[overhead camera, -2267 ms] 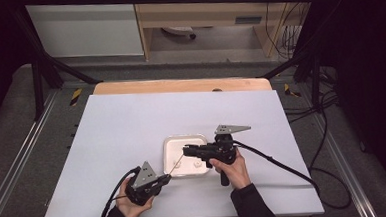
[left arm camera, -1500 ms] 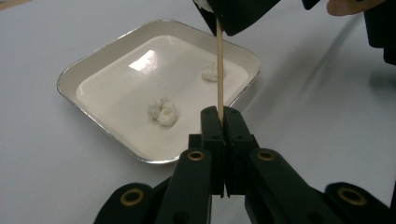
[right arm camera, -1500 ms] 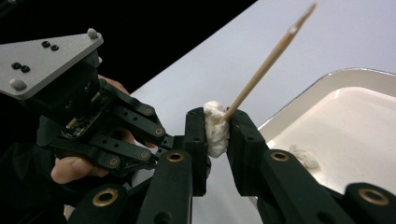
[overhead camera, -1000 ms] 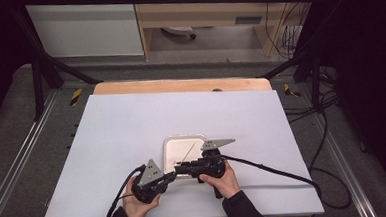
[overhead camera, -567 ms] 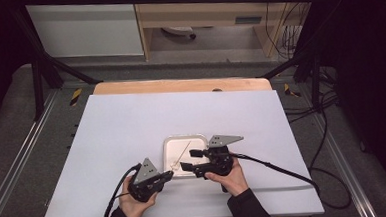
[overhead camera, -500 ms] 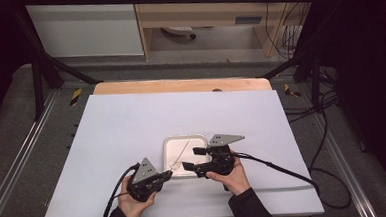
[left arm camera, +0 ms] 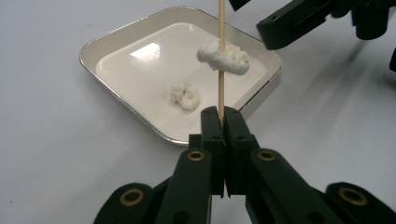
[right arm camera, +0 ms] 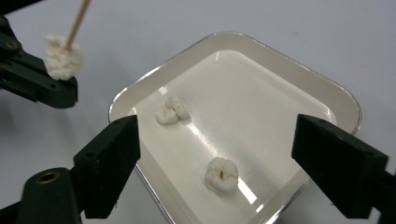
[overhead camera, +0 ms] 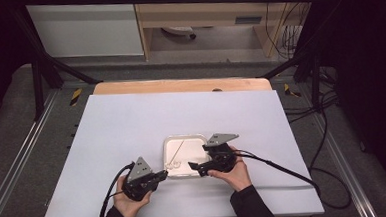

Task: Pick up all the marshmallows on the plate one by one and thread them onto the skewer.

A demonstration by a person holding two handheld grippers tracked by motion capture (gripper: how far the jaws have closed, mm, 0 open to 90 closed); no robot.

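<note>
On the white table [overhead camera: 132, 126] a shallow, cream-coloured square tray [overhead camera: 198, 140] sits near the person's edge, a little right of centre, with a gripper on each side of its near half. The left gripper [overhead camera: 162, 174] lies low at the tray's near-left corner, and its jaws are pressed together on the bottom end of a thin wooden skewer [left arm camera: 221, 70], which rises straight up between them in the left gripper view. A piece of popcorn [left arm camera: 223, 56] is threaded on the skewer partway up, clear of the jaw tips and hanging above the tray's floor. In the right gripper view the same skewered piece [right arm camera: 62, 58] shows at the far left, outside the tray's rim and just above the left gripper's black jaws. The right gripper [overhead camera: 193, 165] is held over the tray's near-right part with its jaws spread wide, one at each side of the right gripper view, and nothing lies between or against them. Two loose pieces of popcorn rest on the tray floor: one [right arm camera: 172, 110] toward the left and another [right arm camera: 222, 175] nearer the right gripper. A black cable [overhead camera: 279, 166] trails from the right gripper across the table toward the right edge.
</note>
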